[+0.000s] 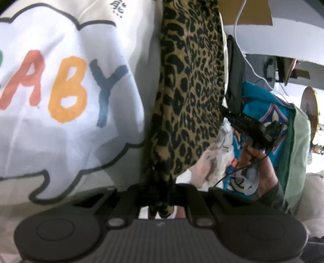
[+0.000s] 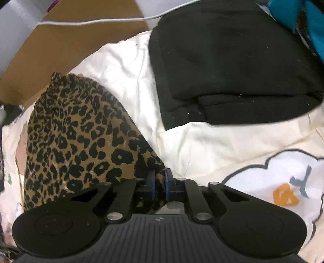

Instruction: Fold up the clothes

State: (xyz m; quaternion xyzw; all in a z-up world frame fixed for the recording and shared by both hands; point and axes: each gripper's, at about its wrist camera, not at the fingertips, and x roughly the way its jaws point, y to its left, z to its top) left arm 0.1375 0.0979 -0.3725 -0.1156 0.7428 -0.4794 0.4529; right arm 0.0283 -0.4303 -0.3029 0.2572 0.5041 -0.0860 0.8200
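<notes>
Right wrist alone shows a black garment (image 2: 232,66); both claws (image 1: 160,194) (image 2: 160,182) clamp the leopard cloth (image 2: 81,137).

— What sits at the upper left of the right wrist view?
— A brown cardboard sheet (image 2: 85,46), with a white cable (image 2: 113,19) running across its top edge.
— And in the left wrist view?
— Cardboard at the top right, the white cable hanging down beside it, and a round wooden disc (image 1: 310,109) at the right edge. Grey shelving (image 1: 287,42) crosses behind.
</notes>
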